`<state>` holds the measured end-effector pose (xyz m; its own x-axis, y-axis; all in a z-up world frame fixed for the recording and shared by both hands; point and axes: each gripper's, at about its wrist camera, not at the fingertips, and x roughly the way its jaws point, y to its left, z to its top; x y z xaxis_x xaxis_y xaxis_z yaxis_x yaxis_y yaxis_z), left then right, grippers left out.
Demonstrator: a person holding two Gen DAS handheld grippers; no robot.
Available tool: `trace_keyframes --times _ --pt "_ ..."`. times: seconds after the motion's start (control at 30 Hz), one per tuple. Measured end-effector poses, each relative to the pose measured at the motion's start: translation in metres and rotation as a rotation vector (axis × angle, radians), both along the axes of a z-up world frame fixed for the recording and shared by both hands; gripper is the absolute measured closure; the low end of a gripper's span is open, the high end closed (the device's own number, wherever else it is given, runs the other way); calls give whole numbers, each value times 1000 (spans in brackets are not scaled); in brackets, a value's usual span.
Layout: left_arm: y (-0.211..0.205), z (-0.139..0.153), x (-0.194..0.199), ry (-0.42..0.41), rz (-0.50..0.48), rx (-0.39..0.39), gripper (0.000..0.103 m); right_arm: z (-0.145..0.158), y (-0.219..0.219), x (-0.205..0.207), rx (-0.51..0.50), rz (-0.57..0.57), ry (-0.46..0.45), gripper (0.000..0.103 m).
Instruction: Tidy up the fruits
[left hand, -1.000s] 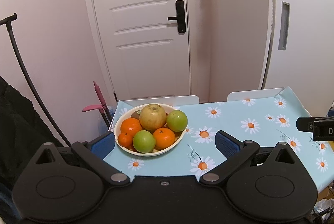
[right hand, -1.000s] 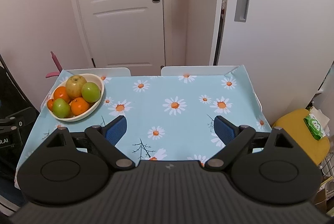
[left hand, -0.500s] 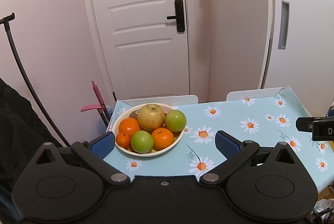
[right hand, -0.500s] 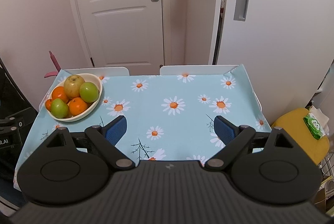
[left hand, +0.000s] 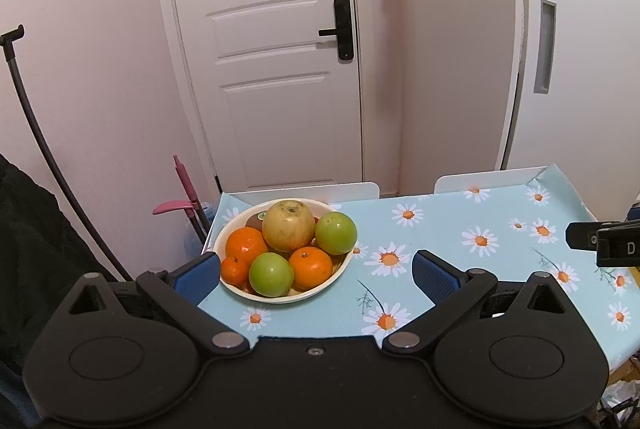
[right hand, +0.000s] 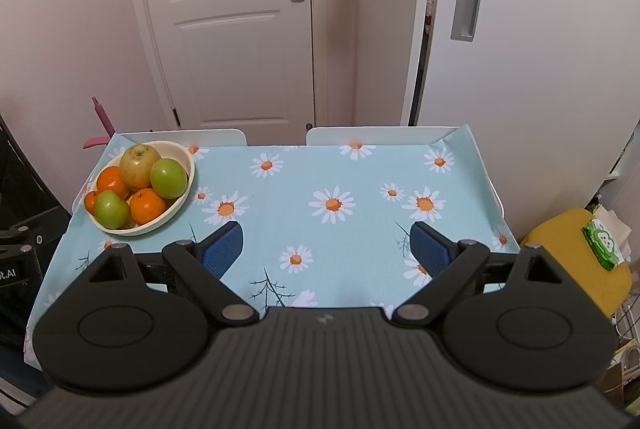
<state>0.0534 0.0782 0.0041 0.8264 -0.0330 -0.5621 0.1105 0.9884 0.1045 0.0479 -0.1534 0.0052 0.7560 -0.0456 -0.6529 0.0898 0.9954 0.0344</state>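
Right now all the fruit sits piled in the cream bowl (left hand: 336, 269), which rests near the far left corner of the surface (right hand: 360, 181) with the daisy cloth. On top is a big yellow-brown apple (left hand: 288, 225), with two green apples (left hand: 336, 233) and some oranges (left hand: 310, 267) around it, and a kiwi peeks out at the back. No fruit lies loose on the cloth, so this could be a bowl waiting to be sorted out or a bowl just filled; one look cannot tell which. The left tongs (left hand: 316, 267) are spread wide and hold nothing, and the bowl lies straight ahead of them, just past the tips, a bit toward their left finger. The right tongs (right hand: 326, 245) are also spread wide and empty, but they point at the bare middle of the cloth, and the bowl is off to their left and farther away. So the left hand is much the nearer one to the fruit.
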Motion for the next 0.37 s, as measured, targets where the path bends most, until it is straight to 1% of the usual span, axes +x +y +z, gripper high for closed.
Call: trace_keyframes --times 0.13,0.37 --pt "3 0 2 -3 4 -24 0 1 1 1 -1 -1 1 0" --pt "7 2 7 -13 8 -40 0 0 1 7 1 -2 3 0"
